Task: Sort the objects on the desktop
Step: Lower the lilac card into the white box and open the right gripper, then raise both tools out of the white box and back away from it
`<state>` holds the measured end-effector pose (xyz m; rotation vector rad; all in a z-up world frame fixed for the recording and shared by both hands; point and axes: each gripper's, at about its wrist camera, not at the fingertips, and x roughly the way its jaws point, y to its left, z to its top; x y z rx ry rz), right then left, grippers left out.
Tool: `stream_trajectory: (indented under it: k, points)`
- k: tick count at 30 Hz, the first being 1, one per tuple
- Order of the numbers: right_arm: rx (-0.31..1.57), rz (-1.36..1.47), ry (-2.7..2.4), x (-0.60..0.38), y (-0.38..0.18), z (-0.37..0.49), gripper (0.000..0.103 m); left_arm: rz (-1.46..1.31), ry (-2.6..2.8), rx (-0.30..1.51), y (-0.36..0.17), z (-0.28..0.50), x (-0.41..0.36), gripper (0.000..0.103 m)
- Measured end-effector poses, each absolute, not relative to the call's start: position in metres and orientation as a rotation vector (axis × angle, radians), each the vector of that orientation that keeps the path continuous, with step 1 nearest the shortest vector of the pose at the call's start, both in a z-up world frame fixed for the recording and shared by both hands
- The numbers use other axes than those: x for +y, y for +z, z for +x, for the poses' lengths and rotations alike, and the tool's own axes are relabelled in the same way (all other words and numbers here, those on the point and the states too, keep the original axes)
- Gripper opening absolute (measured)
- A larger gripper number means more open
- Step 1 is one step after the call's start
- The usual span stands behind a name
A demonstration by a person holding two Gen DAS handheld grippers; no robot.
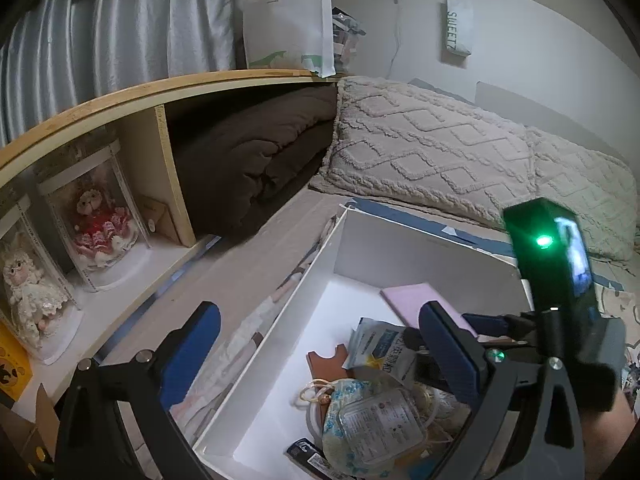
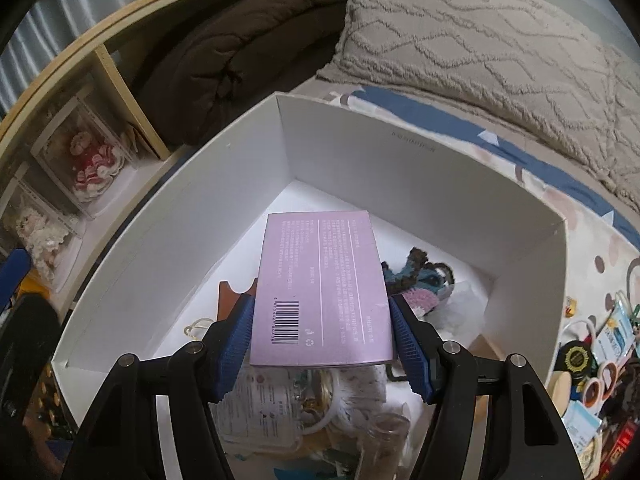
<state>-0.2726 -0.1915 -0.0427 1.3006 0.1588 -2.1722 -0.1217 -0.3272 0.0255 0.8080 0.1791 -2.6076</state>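
Observation:
My right gripper is shut on a flat pink box with a barcode, held by its two sides above the inside of a white storage box. The pink box also shows in the left wrist view, with the right gripper's body behind it. My left gripper is open and empty over the white box's left wall. Inside lie a blue packet, a floral pouch, a brown piece and a knitted toy.
A shelf with boxed dolls stands at the left, with a brown folded quilt beside it. Beige textured pillows lie behind the box. Several small loose items lie on the patterned sheet to the right of the box.

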Motion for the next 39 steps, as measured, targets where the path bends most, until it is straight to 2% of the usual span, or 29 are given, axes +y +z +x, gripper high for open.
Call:
stream_trajectory:
  k: [6,7,8,10,24,32,39]
  points:
    - [0.175,1.361,-2.178,-0.195,-0.049,-0.276,0.068,0.810,-2.619,0.175,0.026,-0.123,-0.324,0.100]
    - [0.188,1.378,-2.185,-0.195,-0.051,-0.276,0.071,0.811,-2.619,0.175,0.026,-0.123,-0.324,0.100]
    - [0.198,1.388,-2.190,-0.196,-0.052,-0.276,0.081,0.810,-2.618,0.175,0.026,-0.123,-0.324,0.100]
    - [0.210,1.392,-2.194,-0.196,-0.054,-0.274,0.093,0.807,-2.613,0.175,0.026,-0.122,-0.324,0.100]
    - [0.317,1.401,-2.185,-0.193,-0.056,-0.270,0.093,0.813,-2.587,0.178,0.024,-0.120,-0.329,0.100]
    - [0.475,1.441,-2.182,-0.179,-0.054,-0.271,0.093,0.815,-2.588,0.187,0.023,-0.119,-0.331,0.100]
    - [0.766,1.455,-2.150,-0.182,-0.068,-0.261,0.093,0.812,-2.589,0.197,0.022,-0.118,-0.332,0.100]
